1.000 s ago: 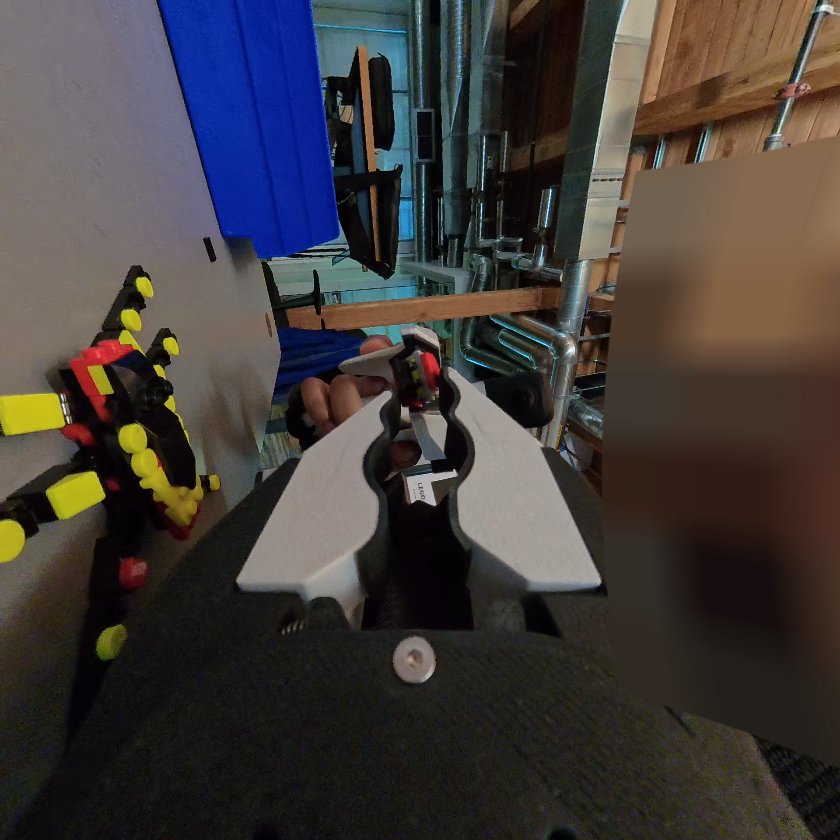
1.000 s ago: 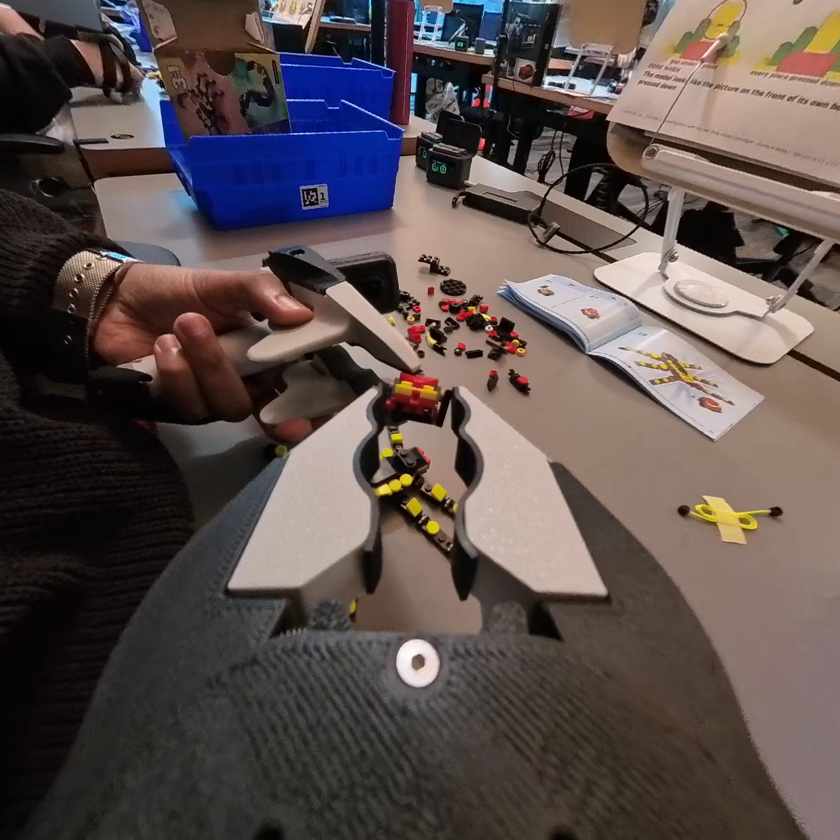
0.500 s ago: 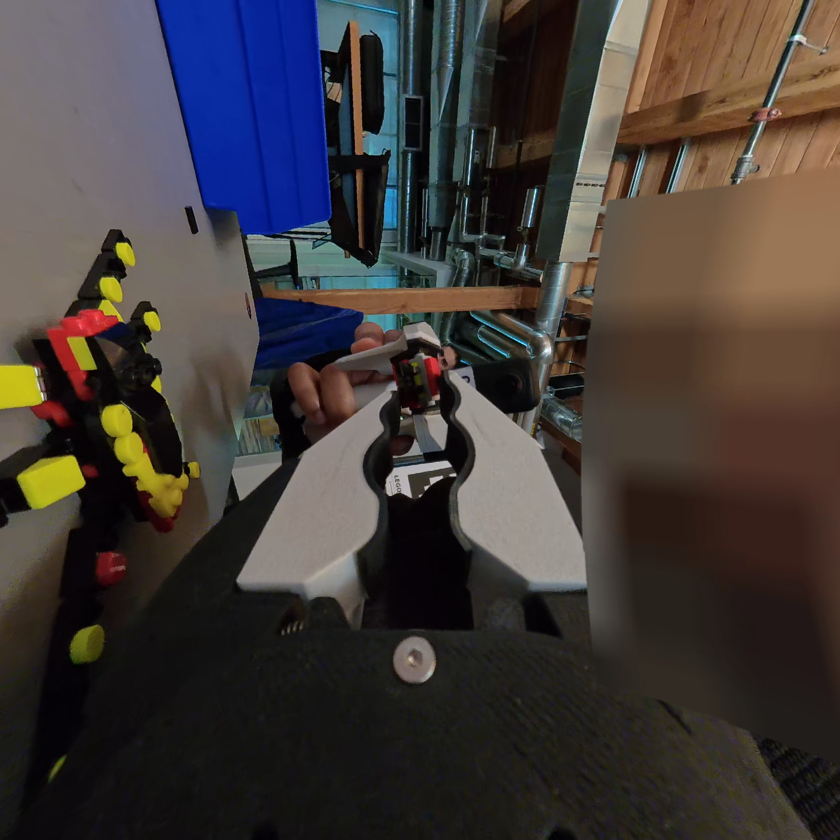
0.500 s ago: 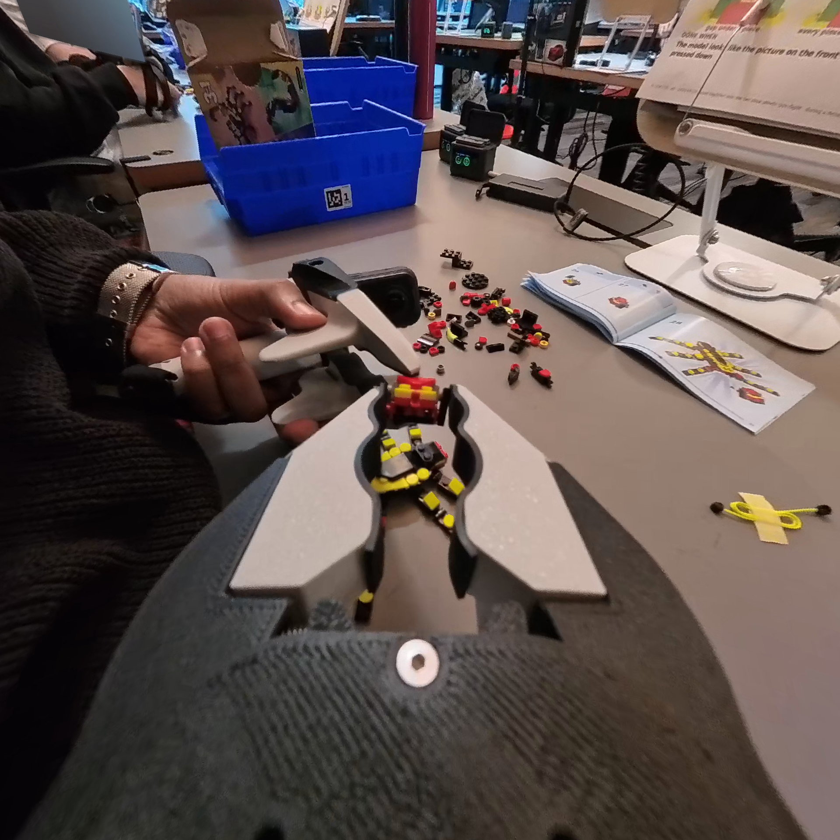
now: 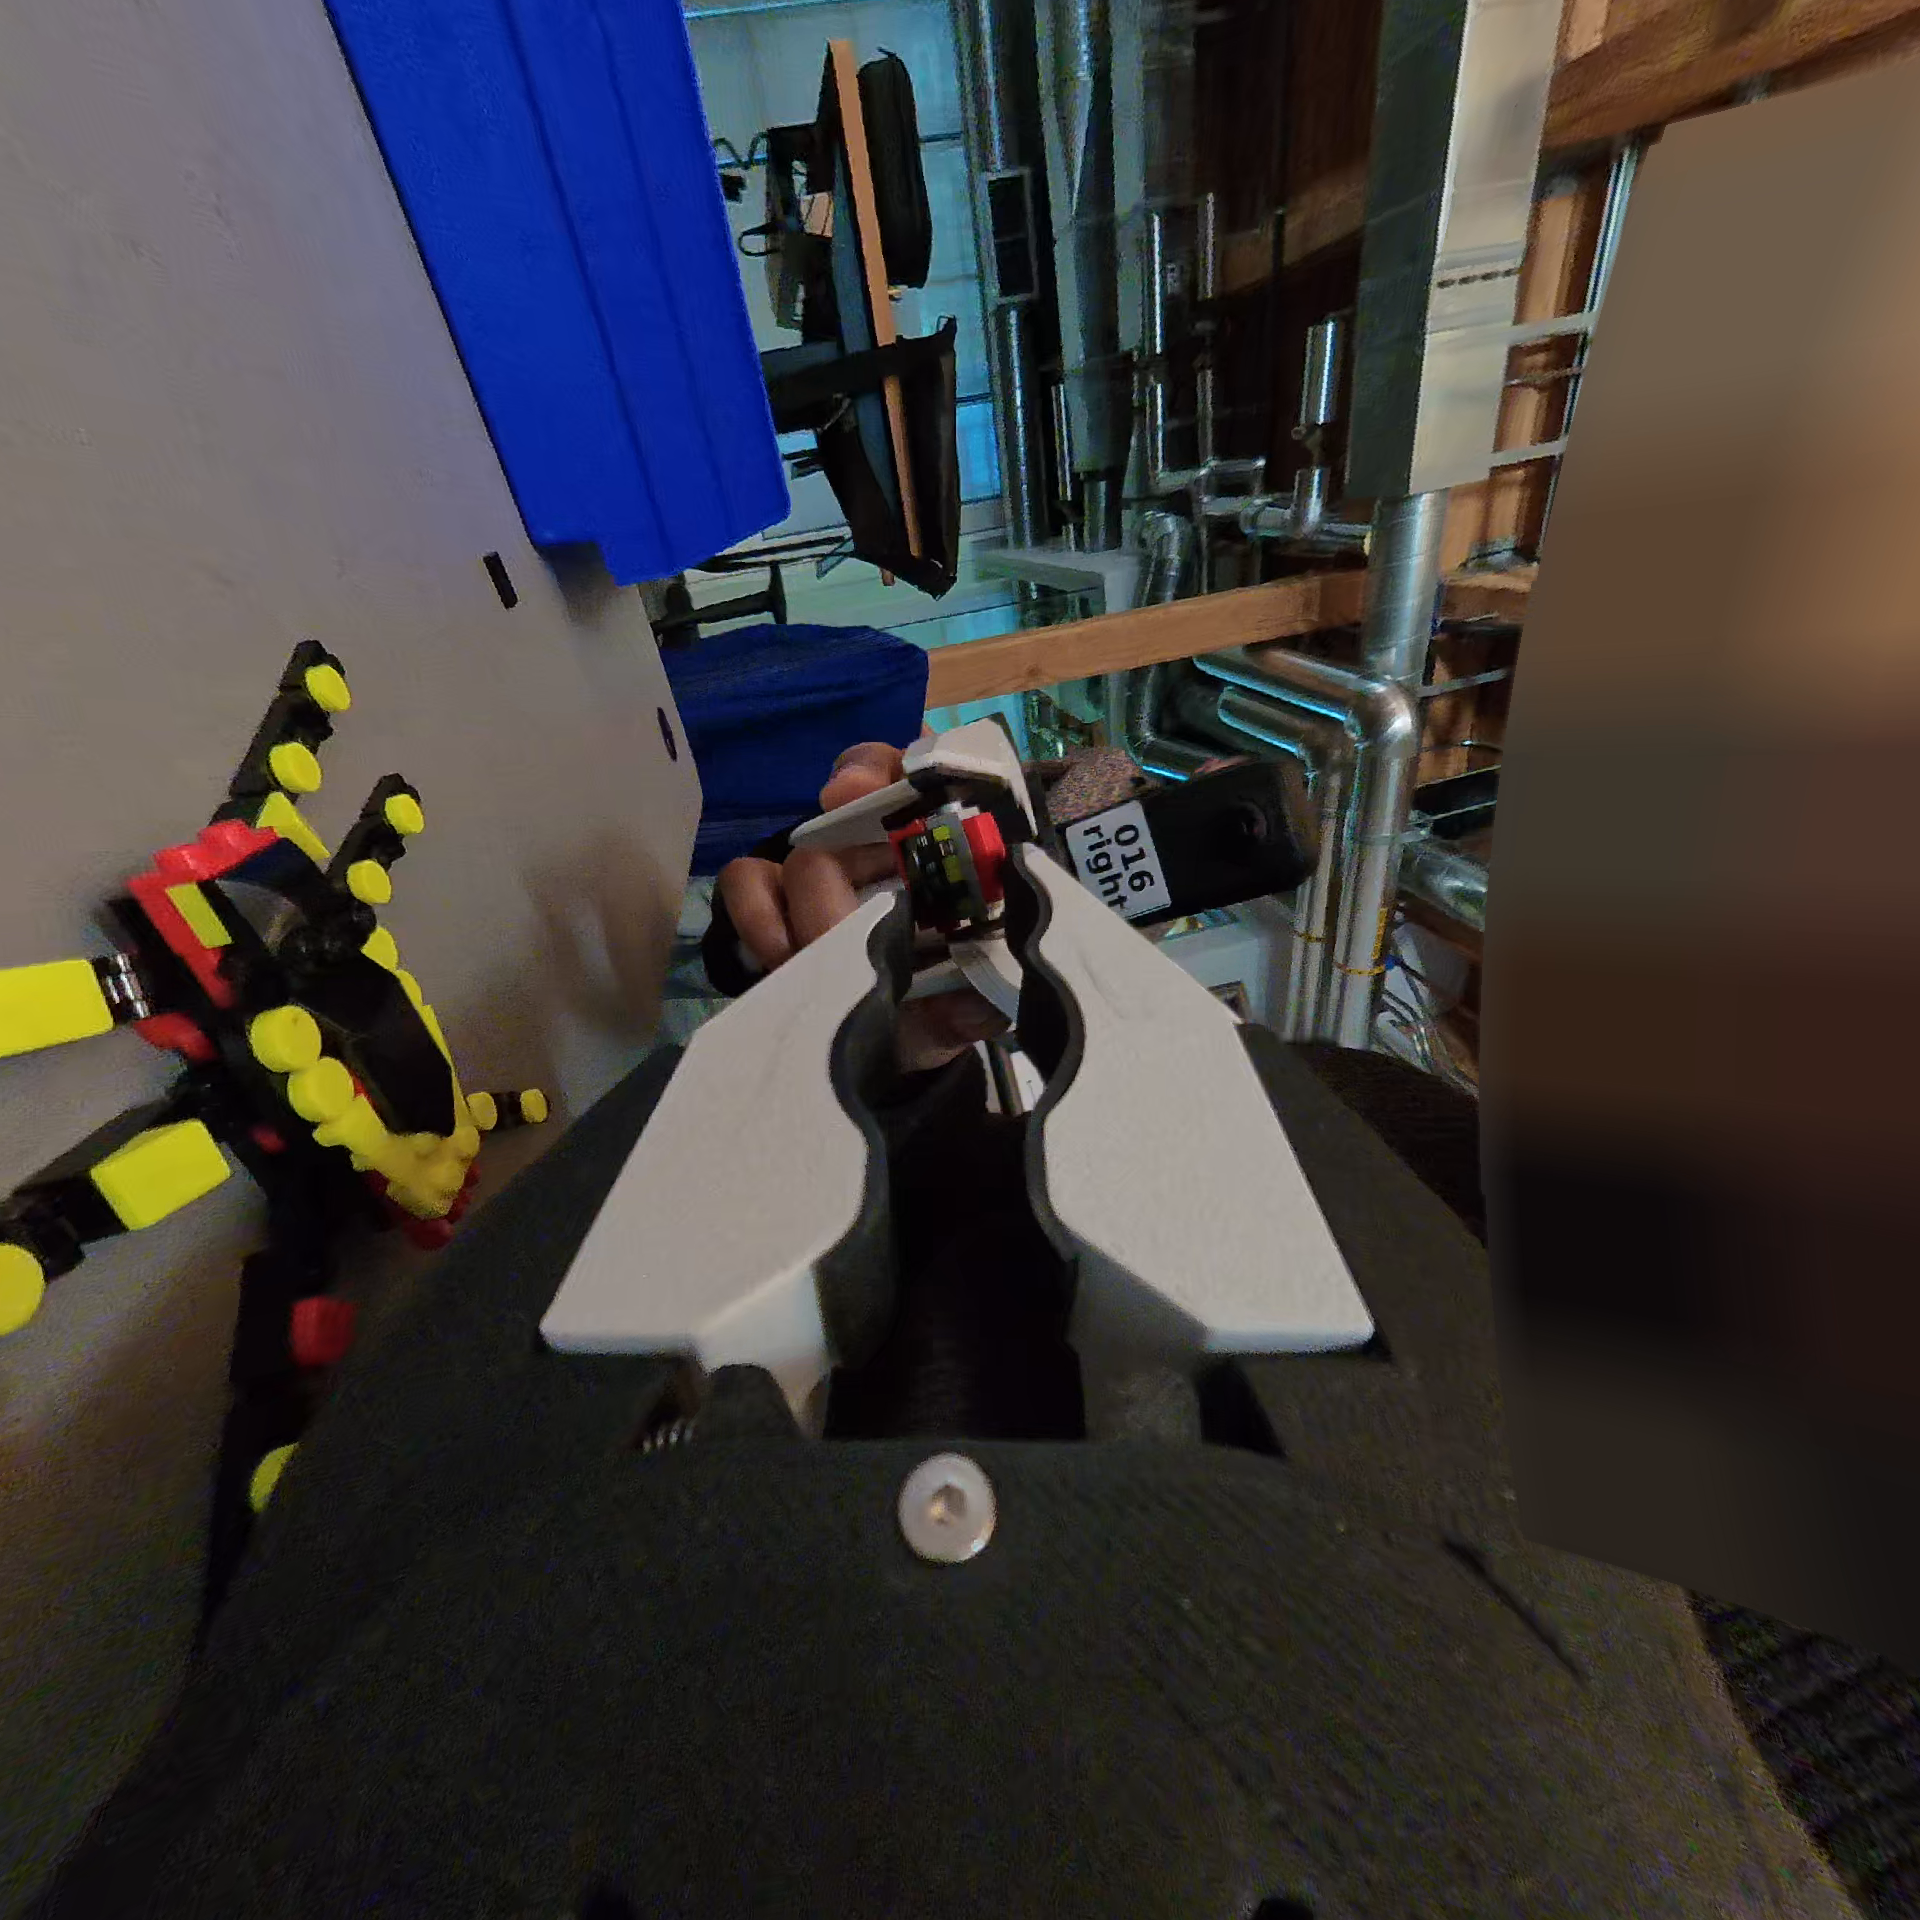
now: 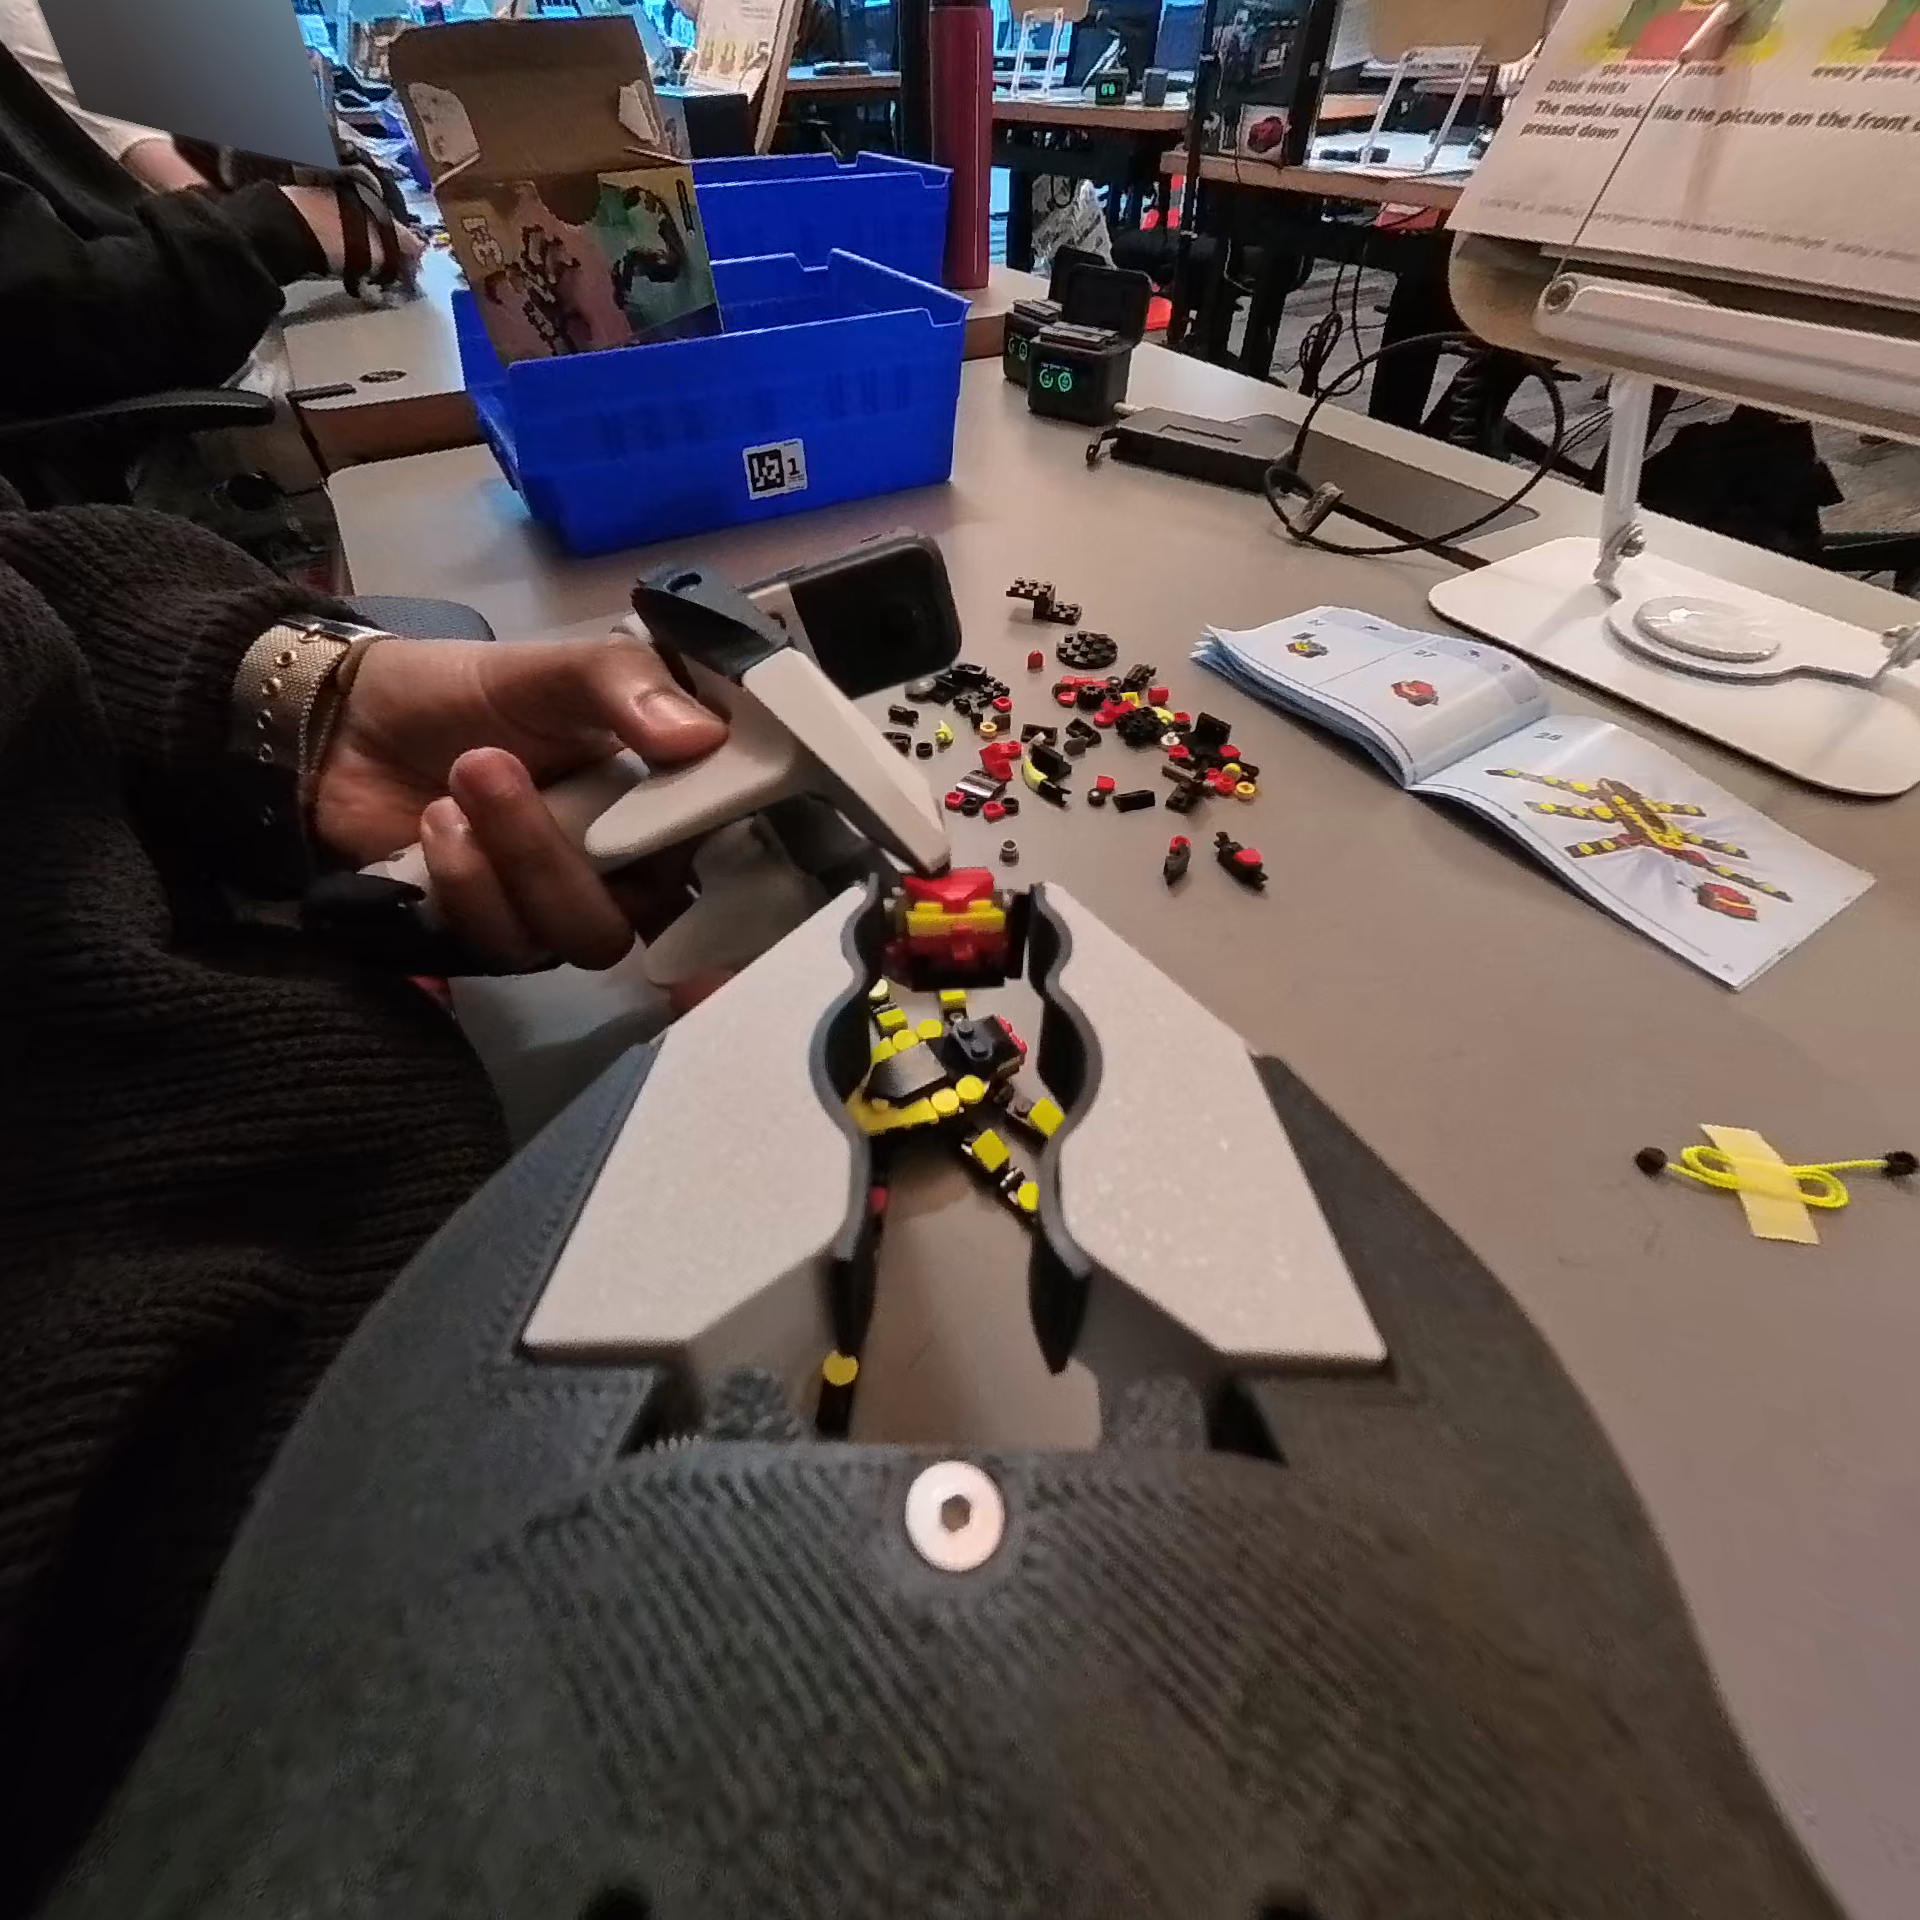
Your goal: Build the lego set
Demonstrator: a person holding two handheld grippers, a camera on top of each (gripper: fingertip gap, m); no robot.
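Observation:
A small red, yellow and black brick cluster [image 6: 951, 930] is held in the air between both grippers. My right gripper [image 6: 951, 920] is shut on its sides. My left gripper [image 5: 951, 883] comes in from the left and is shut on the same cluster [image 5: 948, 864]; its upper finger [image 6: 831, 738] rests on the cluster's top, its lower finger is hidden. The black and yellow spider model [image 6: 935, 1091] lies on the grey table [image 6: 1351, 1039] directly below, seen between my right fingers. It also shows at the left of the left wrist view [image 5: 312, 1039].
A pile of loose red, black and yellow pieces [image 6: 1091, 727] lies beyond the grippers. An open instruction booklet [image 6: 1538, 769] and a white stand base [image 6: 1714, 644] are at the right. A blue bin [image 6: 727, 416] holding a cardboard box stands behind. A taped yellow cord [image 6: 1766, 1184] lies at the right. Less than 4 cm separates the two grippers' tips.
Both grippers stay shut on the cluster and have tilted it slightly, so its red top now faces the right camera. The spider model has shifted a little in both views.

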